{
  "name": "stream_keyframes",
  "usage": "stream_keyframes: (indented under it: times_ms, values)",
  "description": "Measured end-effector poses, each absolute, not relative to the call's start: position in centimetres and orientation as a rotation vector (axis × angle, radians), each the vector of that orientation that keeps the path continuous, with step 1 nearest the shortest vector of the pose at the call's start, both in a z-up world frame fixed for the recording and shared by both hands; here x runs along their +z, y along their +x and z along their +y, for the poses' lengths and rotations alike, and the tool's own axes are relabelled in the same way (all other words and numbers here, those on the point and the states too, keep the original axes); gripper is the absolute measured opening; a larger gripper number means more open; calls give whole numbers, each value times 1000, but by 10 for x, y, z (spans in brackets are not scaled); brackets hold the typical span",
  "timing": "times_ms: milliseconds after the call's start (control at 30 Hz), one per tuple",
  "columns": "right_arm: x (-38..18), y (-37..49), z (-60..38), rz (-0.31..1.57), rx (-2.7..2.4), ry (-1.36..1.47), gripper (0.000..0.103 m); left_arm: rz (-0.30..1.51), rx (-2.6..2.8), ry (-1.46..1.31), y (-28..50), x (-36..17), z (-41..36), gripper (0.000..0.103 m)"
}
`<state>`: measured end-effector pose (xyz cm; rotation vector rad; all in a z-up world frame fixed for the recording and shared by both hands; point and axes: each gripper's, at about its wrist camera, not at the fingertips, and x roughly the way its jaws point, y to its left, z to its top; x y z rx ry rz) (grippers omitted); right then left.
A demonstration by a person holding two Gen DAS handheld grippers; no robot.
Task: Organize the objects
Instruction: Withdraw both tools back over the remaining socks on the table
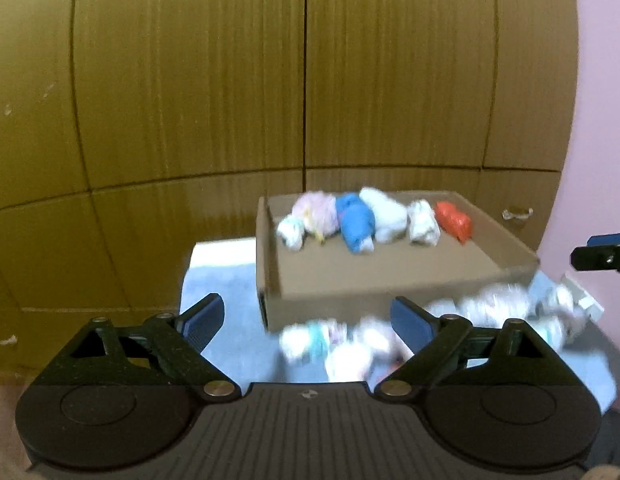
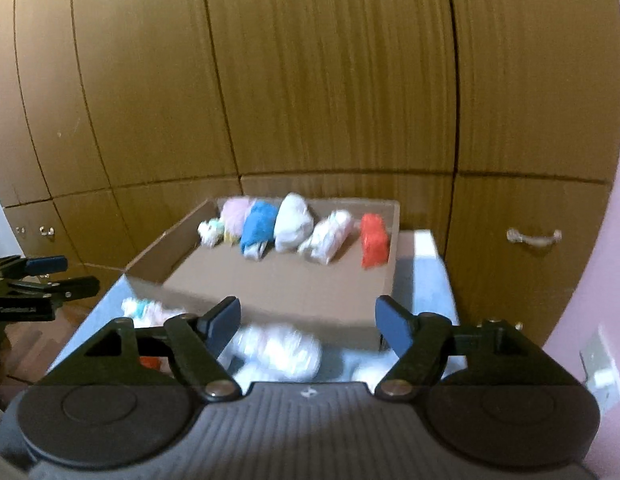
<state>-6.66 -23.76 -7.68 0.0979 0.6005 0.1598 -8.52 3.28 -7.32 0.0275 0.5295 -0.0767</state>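
A shallow cardboard box [image 1: 390,280] [image 2: 278,280] stands on a light blue table [image 1: 230,320] [image 2: 430,280]. Along its far wall lie several rolled cloth bundles, among them a pink one [image 1: 316,210] [image 2: 234,212], a blue one [image 1: 354,220] [image 2: 258,226], a white one [image 1: 386,212] [image 2: 292,220] and a red one [image 1: 454,220] [image 2: 374,240]. More pale bundles [image 1: 350,344] [image 2: 278,348] lie blurred on the table in front of the box. My left gripper [image 1: 306,316] is open and empty above them. My right gripper [image 2: 308,316] is open and empty too.
Brown wooden cupboard doors [image 1: 190,80] [image 2: 330,80] fill the background, with a handle [image 2: 534,237] at the right. A pink wall [image 1: 602,120] with a socket [image 2: 602,364] is at the right. The right gripper's tip shows in the left wrist view [image 1: 602,252]; the left gripper shows in the right wrist view [image 2: 34,284].
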Motion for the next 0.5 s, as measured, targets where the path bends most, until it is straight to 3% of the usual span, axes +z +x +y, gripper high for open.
stream_keyframes:
  times_ms: [233,500]
  values:
    - [-119,-90,-219,606,118,66,71,521,-132,31,-122,-100,17,94]
    - [-131,-95,-210,604,88,18,74,533,-223,99,-118,-127,-14,94]
